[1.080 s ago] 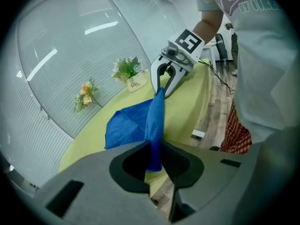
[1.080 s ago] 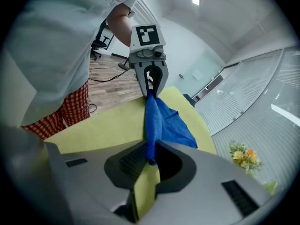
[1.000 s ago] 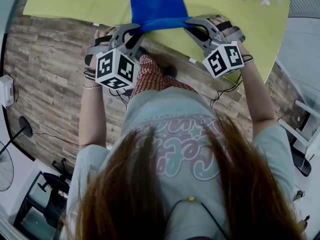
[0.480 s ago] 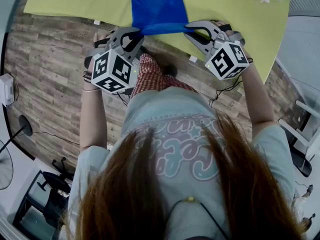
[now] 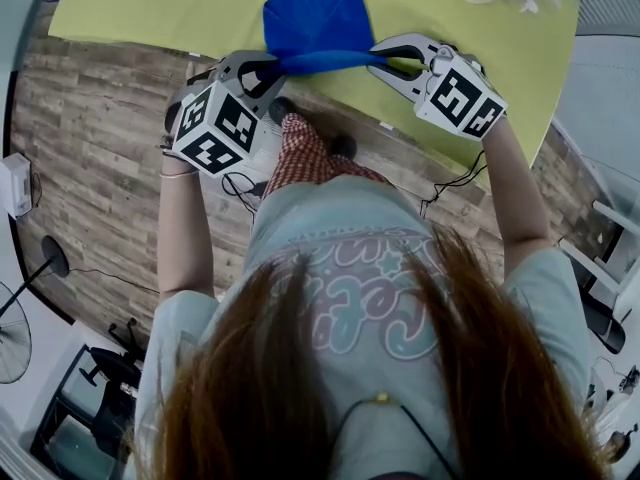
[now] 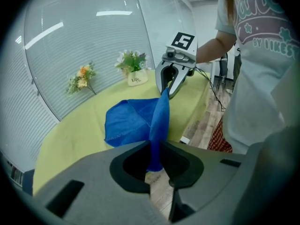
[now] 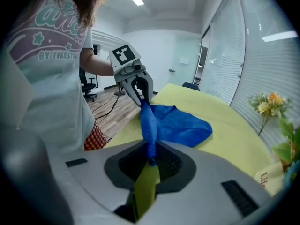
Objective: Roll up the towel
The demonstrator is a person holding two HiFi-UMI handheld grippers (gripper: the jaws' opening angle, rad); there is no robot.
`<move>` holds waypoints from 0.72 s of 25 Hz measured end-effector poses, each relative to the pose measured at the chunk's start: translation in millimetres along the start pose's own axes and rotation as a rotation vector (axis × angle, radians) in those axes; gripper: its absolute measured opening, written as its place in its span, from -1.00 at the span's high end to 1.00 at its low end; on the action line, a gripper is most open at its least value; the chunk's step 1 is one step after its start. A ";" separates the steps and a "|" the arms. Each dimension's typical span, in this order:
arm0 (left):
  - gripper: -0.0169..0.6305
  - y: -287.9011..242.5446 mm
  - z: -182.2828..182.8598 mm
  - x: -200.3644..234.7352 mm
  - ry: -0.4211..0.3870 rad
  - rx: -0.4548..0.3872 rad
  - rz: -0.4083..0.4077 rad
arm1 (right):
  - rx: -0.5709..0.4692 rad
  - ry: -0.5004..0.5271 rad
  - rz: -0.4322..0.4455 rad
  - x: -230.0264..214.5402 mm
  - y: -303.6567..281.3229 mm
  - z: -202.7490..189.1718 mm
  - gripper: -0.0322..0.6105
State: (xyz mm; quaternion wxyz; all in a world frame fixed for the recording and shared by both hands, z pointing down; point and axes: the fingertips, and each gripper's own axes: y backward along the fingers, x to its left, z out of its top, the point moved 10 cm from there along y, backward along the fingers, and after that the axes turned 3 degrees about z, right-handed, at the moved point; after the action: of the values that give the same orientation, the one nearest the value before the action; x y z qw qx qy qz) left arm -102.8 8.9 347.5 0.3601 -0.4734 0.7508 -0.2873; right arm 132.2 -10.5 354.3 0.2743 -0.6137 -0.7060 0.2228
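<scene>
A blue towel [image 5: 315, 13] lies on the yellow table [image 5: 150, 8], its near edge lifted and stretched into a narrow, rolled strip between the two grippers. My left gripper [image 5: 268, 68] is shut on the strip's left end, which passes between its pads [image 6: 154, 156]. My right gripper [image 5: 388, 60] is shut on the right end, the cloth pinched between its pads [image 7: 151, 154]. In the left gripper view the towel [image 6: 129, 121] fans out behind the strip toward the right gripper [image 6: 169, 86]. From the right gripper view, the left gripper [image 7: 140, 96] shows at the strip's far end.
A small flower pot [image 6: 132, 68] and a loose flower sprig [image 6: 80, 77] stand near the table's far edge by a glass wall with blinds. The person's torso is close against the table's near edge [image 5: 330, 98]. Wooden floor [image 5: 90, 158] lies below, with cables.
Both grippers have rolled about their own axes, the marker cubes turning outward. The towel's near edge between them has twisted into a tighter strip. Neither hand has shifted much.
</scene>
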 end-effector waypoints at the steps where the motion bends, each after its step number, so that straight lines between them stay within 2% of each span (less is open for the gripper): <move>1: 0.76 -1.5 -0.3 3.2 0.004 0.004 -0.009 | -0.001 -0.022 0.011 -2.9 -1.0 -0.7 0.75; 9: 0.76 -6.5 -0.6 24.1 0.040 0.019 -0.065 | -0.019 -0.137 0.042 -23.5 -2.4 0.9 0.72; 18: 0.73 -16.0 4.7 45.0 0.041 0.033 -0.062 | -0.030 -0.169 -0.010 -38.0 -1.4 -3.5 0.63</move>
State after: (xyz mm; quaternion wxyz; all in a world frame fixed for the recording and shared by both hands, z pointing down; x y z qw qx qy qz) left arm -104.0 -39.1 345.1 0.3435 -0.4845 0.7380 -0.3204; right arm 137.1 -48.3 353.5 0.2056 -0.5931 -0.7331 0.2618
